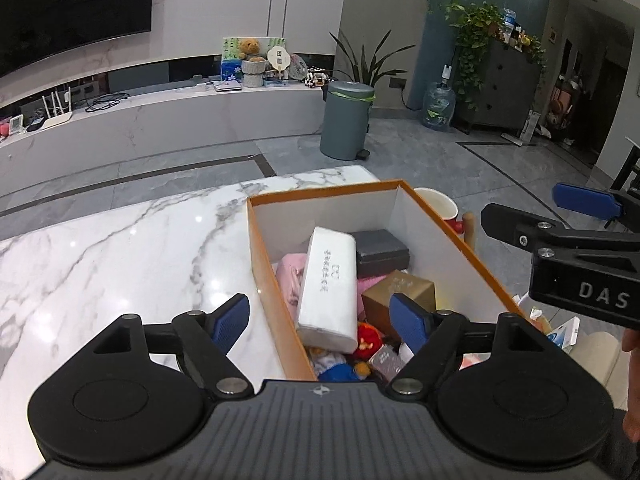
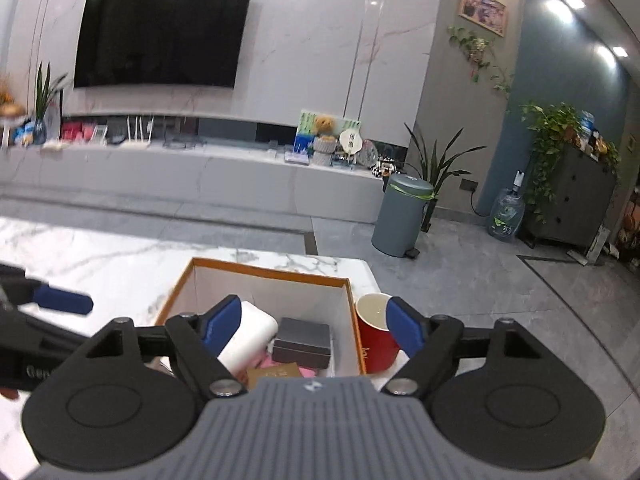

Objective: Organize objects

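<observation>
An orange box (image 1: 256, 240) with white inner walls stands on the marble table (image 1: 120, 260). In it lie a white tissue pack (image 1: 330, 280), a dark grey case (image 1: 380, 250), a gold-brown carton (image 1: 404, 290), pink cloth (image 1: 290, 276) and small toys (image 1: 368, 338). My left gripper (image 1: 320, 308) hangs open over the box's near left corner, holding nothing. My right gripper (image 2: 314, 312) is open too, above the box's (image 2: 272, 270) near right side, with the tissue pack (image 2: 256, 332) and grey case (image 2: 306, 340) below it. A red mug (image 2: 376, 340) stands just outside the right wall.
A blue-and-white packet (image 1: 566, 332) and a wooden handle (image 1: 469, 228) lie right of the box. Beyond the table are a grey pedal bin (image 1: 346, 120), a water jug (image 1: 438, 108) and a long TV cabinet (image 1: 160, 120). A hand shows at the right edge (image 1: 632, 400).
</observation>
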{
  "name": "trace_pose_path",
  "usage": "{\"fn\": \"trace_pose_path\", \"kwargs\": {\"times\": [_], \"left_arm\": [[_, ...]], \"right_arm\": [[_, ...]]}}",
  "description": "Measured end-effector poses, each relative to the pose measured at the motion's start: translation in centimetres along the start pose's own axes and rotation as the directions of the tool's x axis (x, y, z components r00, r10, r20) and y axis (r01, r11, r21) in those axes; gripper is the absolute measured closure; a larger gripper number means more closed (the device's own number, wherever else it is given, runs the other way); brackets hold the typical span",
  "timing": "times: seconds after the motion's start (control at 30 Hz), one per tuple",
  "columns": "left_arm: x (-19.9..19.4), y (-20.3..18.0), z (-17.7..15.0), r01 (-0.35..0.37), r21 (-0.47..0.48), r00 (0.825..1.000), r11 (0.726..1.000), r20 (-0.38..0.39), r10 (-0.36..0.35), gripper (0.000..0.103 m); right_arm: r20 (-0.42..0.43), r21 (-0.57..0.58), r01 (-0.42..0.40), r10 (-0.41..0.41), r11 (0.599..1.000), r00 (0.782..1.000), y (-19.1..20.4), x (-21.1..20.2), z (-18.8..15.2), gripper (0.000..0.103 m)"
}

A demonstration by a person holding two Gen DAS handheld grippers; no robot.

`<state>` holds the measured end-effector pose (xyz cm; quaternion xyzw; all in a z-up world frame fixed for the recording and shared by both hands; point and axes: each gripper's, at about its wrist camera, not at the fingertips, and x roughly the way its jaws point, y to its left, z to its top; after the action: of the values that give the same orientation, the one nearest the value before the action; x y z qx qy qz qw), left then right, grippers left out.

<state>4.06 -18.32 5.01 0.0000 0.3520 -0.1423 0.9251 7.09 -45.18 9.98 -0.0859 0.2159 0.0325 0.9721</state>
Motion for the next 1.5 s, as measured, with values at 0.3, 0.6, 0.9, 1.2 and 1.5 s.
{"fn": "trace_pose_path", "kwargs": {"times": [0.3,0.6,0.9,1.2,1.5], "left_arm": [[1.9,-0.5,-3.0,-0.054,-0.07,0.997,0.996,-0.049,0.051,0.001],[4.1,-1.6,-5.4,-0.101,-0.037,0.99,0.994,-0.102,0.097,0.001],[4.5,-1.7,-6.3,-0.113,-0.025,0.988,0.993,-0.11,0.109,0.001],[4.9,-1.6,-6.7,-0.114,-0.033,0.986,0.993,-0.127,0.109,0.001],[4.8,-1.5,-6.9,-0.105,-0.048,0.987,0.993,-0.128,0.098,0.001]], "right_arm": [[0.055,0.044,-0.004,0.001,0.999,0.998,0.5,0.2,-3.5,0.004],[-0.015,0.131,-0.03,0.033,0.991,0.999,-0.1,2.4,-7.3,0.001],[-0.089,0.194,-0.033,0.051,0.98,0.995,-0.6,4.2,-9.0,0.001],[-0.126,0.18,-0.036,0.059,0.983,0.99,-0.1,5.3,-9.7,0.001],[-0.144,0.19,-0.042,0.07,0.981,0.987,-0.2,5.6,-9.9,0.001]]}}
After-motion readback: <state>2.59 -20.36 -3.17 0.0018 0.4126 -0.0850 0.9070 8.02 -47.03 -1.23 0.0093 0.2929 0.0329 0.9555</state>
